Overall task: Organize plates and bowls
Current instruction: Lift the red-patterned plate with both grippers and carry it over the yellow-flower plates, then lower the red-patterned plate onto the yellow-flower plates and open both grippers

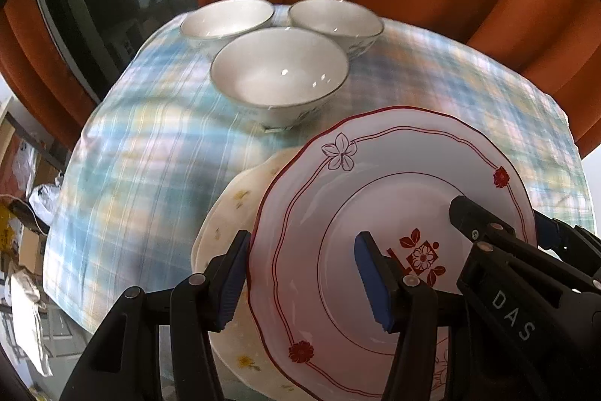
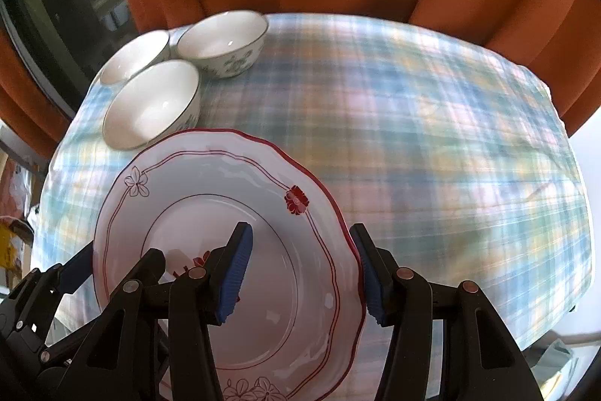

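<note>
Carrying the red-rimmed plate (image 1: 375,213) with the left gripper (image 1: 304,282) and right gripper (image 2: 300,275) clamped on opposite rims, just above the cream plate (image 1: 229,213), near 3 bowls (image 1: 280,77). Keep it level, I'd say, and lower together.

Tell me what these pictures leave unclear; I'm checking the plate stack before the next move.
- Cream plate: left wrist view, mostly covered by the red-rimmed plate; absent from the right wrist view.
- Whether the plate is lifted or resting: neither view shows its underside.
- Tablecloth pattern: smeared by blur.
- Far-left bowl: right wrist view, partly hidden by the front bowl.
</note>
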Tool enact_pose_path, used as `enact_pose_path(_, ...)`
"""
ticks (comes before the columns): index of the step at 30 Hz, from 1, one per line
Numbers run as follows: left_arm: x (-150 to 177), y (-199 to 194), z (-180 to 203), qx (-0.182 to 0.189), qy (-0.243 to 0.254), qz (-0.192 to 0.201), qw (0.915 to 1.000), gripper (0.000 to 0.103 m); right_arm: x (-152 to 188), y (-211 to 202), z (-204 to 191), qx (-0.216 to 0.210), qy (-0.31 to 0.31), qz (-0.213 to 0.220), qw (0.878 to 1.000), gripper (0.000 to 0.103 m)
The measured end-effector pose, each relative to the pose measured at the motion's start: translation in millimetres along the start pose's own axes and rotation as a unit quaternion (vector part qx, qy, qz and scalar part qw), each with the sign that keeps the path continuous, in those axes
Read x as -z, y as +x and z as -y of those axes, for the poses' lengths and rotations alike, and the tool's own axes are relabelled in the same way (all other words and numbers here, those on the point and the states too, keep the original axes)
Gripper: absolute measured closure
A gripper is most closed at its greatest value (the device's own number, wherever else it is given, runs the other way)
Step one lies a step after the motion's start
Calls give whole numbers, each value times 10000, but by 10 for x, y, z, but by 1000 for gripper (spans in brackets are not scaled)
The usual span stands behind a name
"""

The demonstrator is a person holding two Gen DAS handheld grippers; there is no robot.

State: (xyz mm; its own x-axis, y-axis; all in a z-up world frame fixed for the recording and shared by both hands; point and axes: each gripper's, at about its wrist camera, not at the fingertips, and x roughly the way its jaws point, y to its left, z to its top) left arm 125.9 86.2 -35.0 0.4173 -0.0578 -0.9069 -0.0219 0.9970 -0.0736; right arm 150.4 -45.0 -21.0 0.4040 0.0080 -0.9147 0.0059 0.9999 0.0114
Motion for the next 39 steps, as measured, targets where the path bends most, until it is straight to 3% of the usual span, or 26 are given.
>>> enact_pose_path(18, 127, 249, -94, 14, 31, -358, 9994, 47, 150, 350, -126, 89, -40, -497, 9987, 45)
enact_pose_path(29, 116, 255, -73, -26, 130, -325, 9994, 47, 226, 240, -12, -198, 90, -445, 9988, 44)
enact_pose_path(36, 118, 230, -72, -74, 121, -284, 9995, 47, 274, 122, 107, -309, 129, -325, 9989, 73)
enact_pose_path(39, 104, 148, -122, -136, 83, -163, 9997, 47, 286, 142, 81, -306, 114, -398, 9987, 74)
